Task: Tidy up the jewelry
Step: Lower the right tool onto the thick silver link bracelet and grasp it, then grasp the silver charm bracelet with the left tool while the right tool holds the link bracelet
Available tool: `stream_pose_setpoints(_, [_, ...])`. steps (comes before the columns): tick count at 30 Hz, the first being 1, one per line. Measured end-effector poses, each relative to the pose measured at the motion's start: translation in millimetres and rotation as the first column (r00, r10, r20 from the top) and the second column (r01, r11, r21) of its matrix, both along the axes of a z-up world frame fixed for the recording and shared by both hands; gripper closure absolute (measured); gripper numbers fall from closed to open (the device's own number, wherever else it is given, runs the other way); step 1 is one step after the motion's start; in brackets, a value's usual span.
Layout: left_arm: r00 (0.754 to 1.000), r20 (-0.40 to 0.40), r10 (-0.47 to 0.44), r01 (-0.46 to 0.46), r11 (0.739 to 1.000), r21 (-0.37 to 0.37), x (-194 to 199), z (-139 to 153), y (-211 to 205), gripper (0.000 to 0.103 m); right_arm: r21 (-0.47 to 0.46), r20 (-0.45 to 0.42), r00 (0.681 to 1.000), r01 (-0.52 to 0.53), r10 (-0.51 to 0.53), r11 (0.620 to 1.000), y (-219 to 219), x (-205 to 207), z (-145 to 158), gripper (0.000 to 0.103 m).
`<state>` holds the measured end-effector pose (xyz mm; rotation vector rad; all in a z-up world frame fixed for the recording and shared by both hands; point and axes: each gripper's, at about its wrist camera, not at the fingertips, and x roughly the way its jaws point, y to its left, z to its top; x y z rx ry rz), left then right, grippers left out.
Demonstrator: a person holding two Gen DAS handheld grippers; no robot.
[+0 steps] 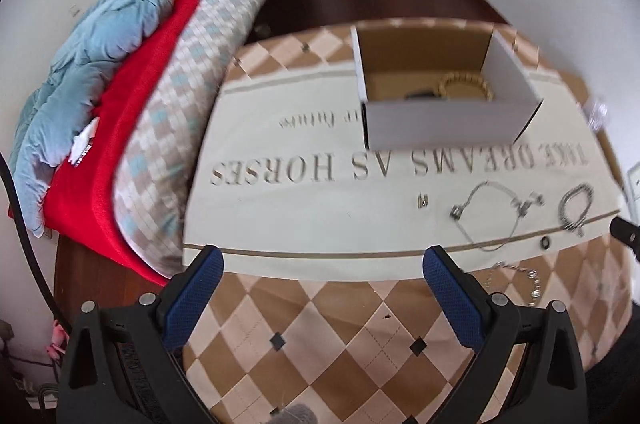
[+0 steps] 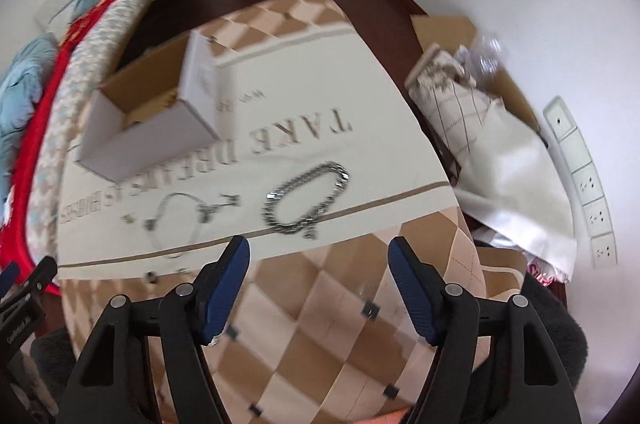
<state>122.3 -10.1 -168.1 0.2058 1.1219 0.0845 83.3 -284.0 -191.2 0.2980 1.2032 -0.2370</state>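
The left hand-held gripper (image 1: 323, 264) hung with its blue pads spread wide and nothing between them, above the near edge of the tabletop (image 1: 320, 324). The right hand-held gripper (image 2: 319, 256) was likewise spread and empty, just short of the chunky chain bracelet (image 2: 306, 198) lying near the right edge. Left of it lay a thin necklace (image 2: 180, 220), with a small ring (image 1: 545, 243) near the front. The open cardboard box (image 1: 444, 92) stood toward the far edge, a beaded bracelet (image 1: 466, 86) inside. A bed (image 1: 160, 96) flanked the left edge.
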Motion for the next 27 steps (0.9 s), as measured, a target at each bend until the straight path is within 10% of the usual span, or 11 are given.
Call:
stream_pose_setpoints(7, [0.994,-0.107,-0.019,0.015,0.999,-0.031,16,-34,-9,0.002,-0.008,-0.049,0.998,0.043,-0.043,0.999,-21,33,-46,0.036])
stream_pose_setpoints(13, [0.974,-0.206,-0.090,0.068,0.991,-0.116,1,-52,-28,0.002,-0.105,-0.046,0.997,-0.063,0.059,0.992,3,43,-51,0.094])
stream_pose_setpoints(18, [0.955,-0.242,-0.172,0.130,0.975,-0.182,-14,-61,-58,0.002,-0.102,-0.067,0.995,-0.084,0.077,0.991,-3,26,-49,0.099])
stream_pose_setpoints(27, [0.926,-0.239,-0.292,0.253,0.950,-0.182,-26,-74,-102,0.064,-0.073,-0.094,0.995,-0.028,0.022,0.997,-23,-8,-48,0.100])
